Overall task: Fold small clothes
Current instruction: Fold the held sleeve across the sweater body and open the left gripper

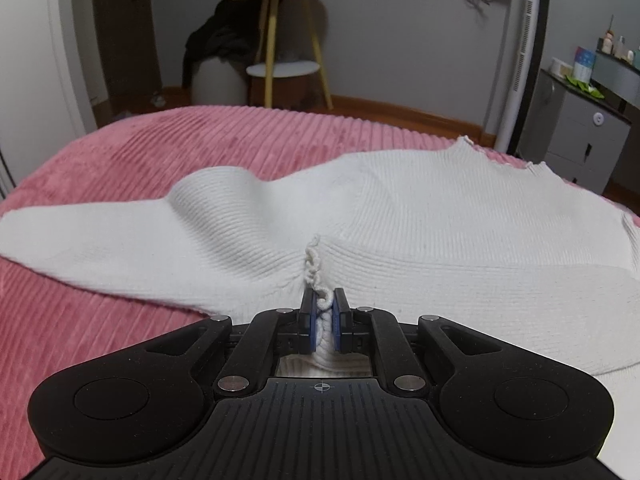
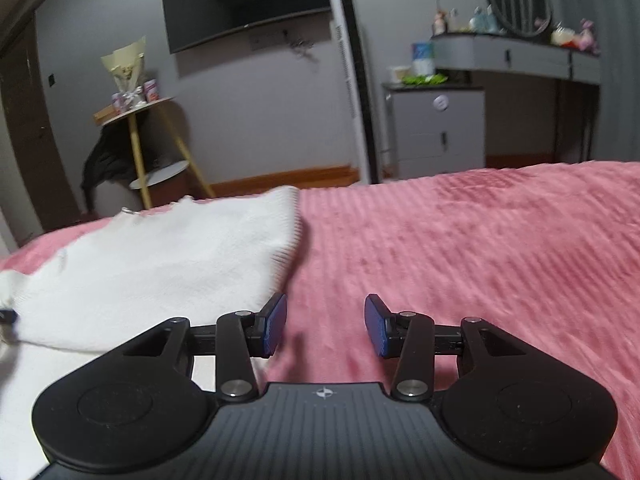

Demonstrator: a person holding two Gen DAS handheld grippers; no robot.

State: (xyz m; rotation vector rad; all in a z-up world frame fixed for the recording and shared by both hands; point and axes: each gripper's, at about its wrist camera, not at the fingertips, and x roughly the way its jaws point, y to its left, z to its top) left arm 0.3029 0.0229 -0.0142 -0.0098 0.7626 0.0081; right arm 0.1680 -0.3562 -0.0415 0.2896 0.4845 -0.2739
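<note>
A white ribbed knit sweater (image 1: 400, 216) lies spread on the pink bedspread (image 1: 120, 152), one sleeve reaching to the left. My left gripper (image 1: 323, 304) is shut on a bunched, frilly edge of the sweater at its near side. In the right wrist view the sweater (image 2: 160, 256) lies to the left. My right gripper (image 2: 325, 322) is open and empty, just above the pink bedspread (image 2: 480, 260) beside the sweater's right edge.
A round side table with yellow legs (image 1: 280, 32) and a dark garment on a white stool (image 1: 218, 60) stand beyond the bed. A grey cabinet (image 2: 438, 128), a dressing table (image 2: 516, 56) and a tall white tower (image 2: 354, 88) stand by the far wall.
</note>
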